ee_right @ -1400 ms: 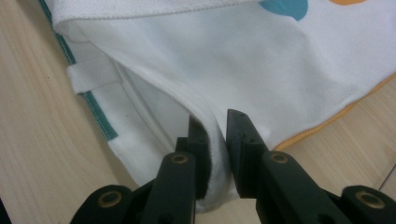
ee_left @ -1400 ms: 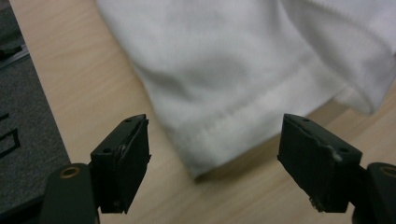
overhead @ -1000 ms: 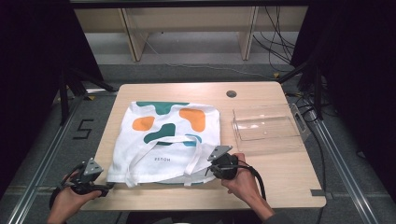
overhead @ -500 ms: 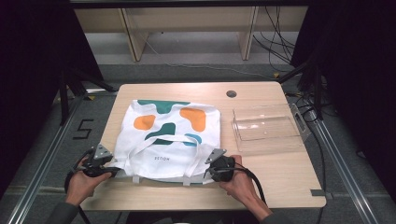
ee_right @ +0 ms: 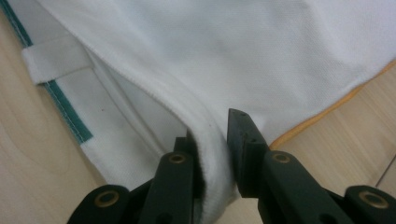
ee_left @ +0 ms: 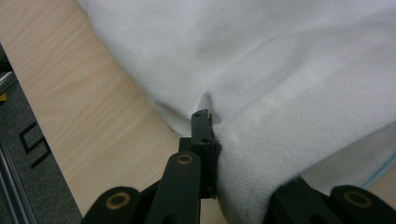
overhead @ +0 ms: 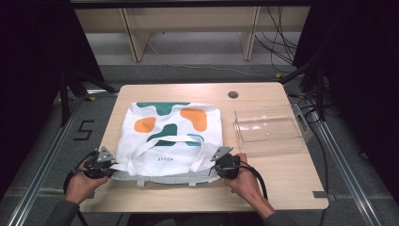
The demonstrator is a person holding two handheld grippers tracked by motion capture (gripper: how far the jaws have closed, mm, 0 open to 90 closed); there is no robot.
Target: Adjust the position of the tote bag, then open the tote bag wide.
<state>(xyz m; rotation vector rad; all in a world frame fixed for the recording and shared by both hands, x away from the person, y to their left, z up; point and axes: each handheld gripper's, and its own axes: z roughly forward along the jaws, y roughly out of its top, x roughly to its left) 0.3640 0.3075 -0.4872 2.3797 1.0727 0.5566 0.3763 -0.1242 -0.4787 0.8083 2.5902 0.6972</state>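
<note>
White canvas tote bag being gripped at both near corners.
Left gripper just closing on hem, right gripper pinching cloth fold; lifting together next, keeping tension even.

The high view looks forward and down from above the table's near edge. Each gripper view rides low and close, facing along its jaws; all three share the white tote bag's near corners.

We read a black "5" marked on the grey floor left of the table. Small grey lettering on the tote bag is too blurred to make out.
</note>
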